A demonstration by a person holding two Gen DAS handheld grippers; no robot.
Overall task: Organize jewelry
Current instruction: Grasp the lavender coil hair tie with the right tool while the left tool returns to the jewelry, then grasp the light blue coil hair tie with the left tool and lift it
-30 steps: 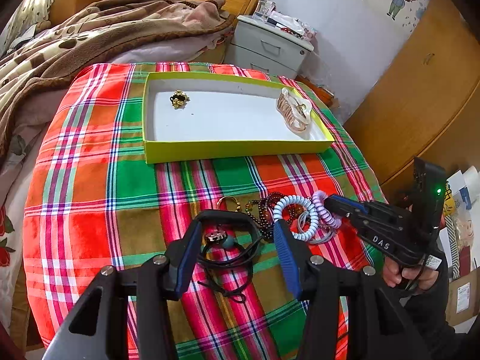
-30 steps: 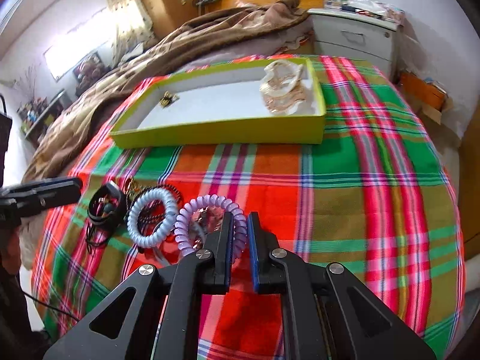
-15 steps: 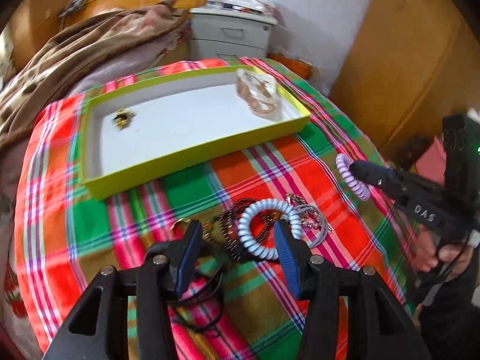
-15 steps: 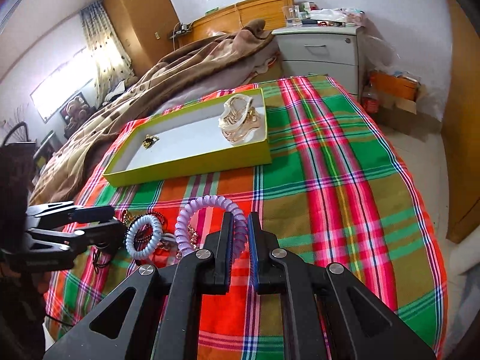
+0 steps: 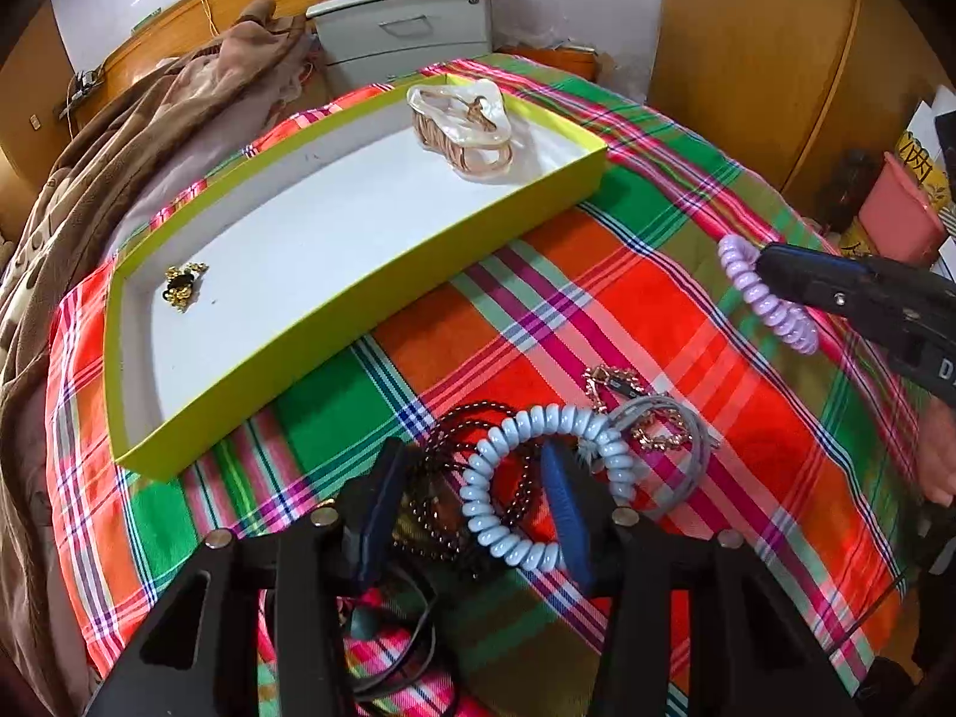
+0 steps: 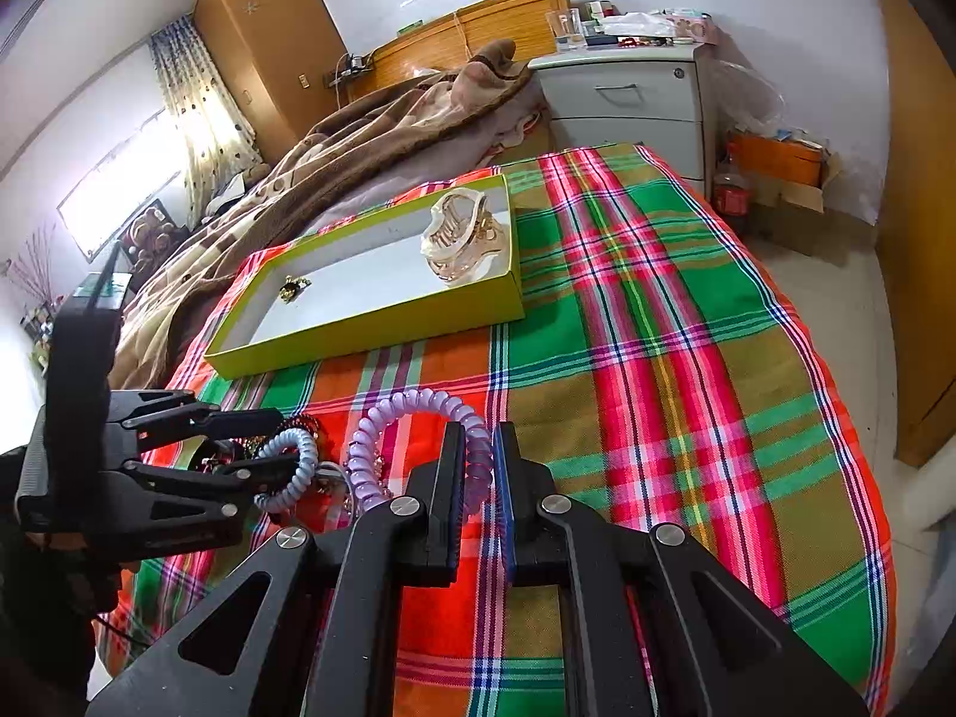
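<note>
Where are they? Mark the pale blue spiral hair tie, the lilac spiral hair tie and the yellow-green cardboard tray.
pale blue spiral hair tie point(image 5: 478, 508): left wrist view, left coils.
lilac spiral hair tie point(image 6: 412, 403): right wrist view, top arc.
yellow-green cardboard tray point(image 5: 370, 305): left wrist view, near wall.

Your left gripper point(image 5: 472, 496) is a matte black plastic frame with triangular cut-outs in its two arms and round silver screw heads at the pivots. Its fingers carry dark blue pads point(image 5: 564, 514) on their inner faces. Your right gripper point(image 6: 475, 472) is the same build: black frame, silver screws, one finger faced in blue. Seen from the left wrist camera, the right unit's side shows small silver rivets and white lettering, cut off at the frame edge. A tall black housing stands on the left unit in the right wrist view. A thin black cable trails below it.
</note>
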